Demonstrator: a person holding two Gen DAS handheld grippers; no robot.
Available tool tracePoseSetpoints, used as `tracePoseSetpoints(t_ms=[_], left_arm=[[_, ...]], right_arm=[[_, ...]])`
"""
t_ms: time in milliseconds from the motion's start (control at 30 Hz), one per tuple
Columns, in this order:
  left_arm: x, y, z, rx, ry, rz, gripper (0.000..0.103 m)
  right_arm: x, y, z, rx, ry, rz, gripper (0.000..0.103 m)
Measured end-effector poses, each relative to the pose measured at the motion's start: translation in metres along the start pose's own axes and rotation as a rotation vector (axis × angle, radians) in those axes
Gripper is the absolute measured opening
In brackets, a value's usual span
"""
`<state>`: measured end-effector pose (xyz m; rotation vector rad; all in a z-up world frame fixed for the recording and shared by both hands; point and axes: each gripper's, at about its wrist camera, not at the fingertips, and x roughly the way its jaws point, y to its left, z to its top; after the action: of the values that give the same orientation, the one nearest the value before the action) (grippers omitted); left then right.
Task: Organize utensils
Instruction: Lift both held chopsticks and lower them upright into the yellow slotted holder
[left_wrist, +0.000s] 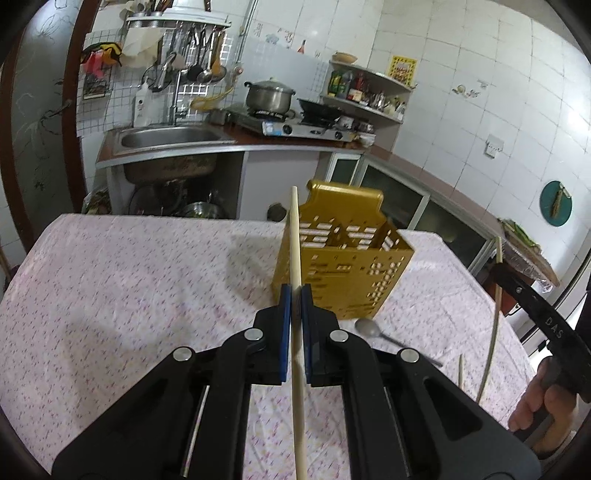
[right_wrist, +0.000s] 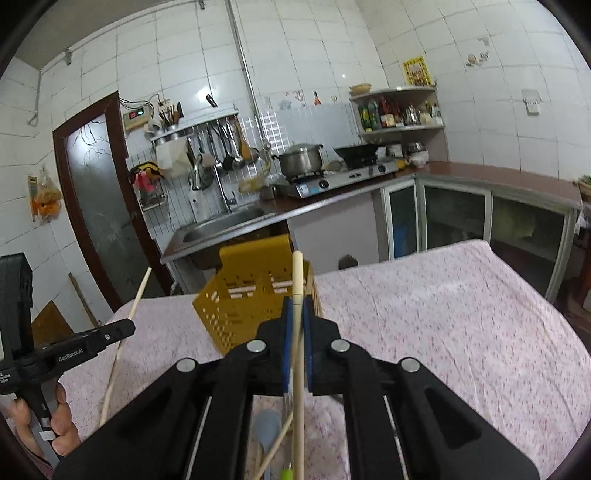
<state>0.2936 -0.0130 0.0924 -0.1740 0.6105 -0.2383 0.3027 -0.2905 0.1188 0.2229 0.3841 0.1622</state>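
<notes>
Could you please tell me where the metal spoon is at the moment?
In the left wrist view the spoon lies on the tablecloth, just right of the left gripper and in front of the yellow holder.

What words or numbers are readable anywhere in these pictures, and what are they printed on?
"GenRobot.AI": side of the left gripper, in the right wrist view.
"DAS": black arm of the right gripper, in the left wrist view.
Wall box display, yellow poster, shelf bottles: too small or blurred to read.
</notes>
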Motion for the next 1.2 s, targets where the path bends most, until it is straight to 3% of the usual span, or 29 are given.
tracePoseSetpoints(t_ms=[400, 800, 1200], left_arm=[[0.016, -0.018, 0.042, 0.056, -0.111, -0.064, 0.004], [0.033, -0.041, 0.098, 0.112, -0.304, -0.104, 0.004], [0.087, -0.042, 0.129, 0.139, -0.463, -0.128, 0.004]], right_arm=[[0.021, 0.013, 0.048, -0.041, -0.143, 0.017, 0.006], [0.060, 0.030, 0.106, -0.047, -0.302, 0.048, 0.006], [0.105, 0.021, 0.122, -0.001, -0.408, 0.050, 0.006]])
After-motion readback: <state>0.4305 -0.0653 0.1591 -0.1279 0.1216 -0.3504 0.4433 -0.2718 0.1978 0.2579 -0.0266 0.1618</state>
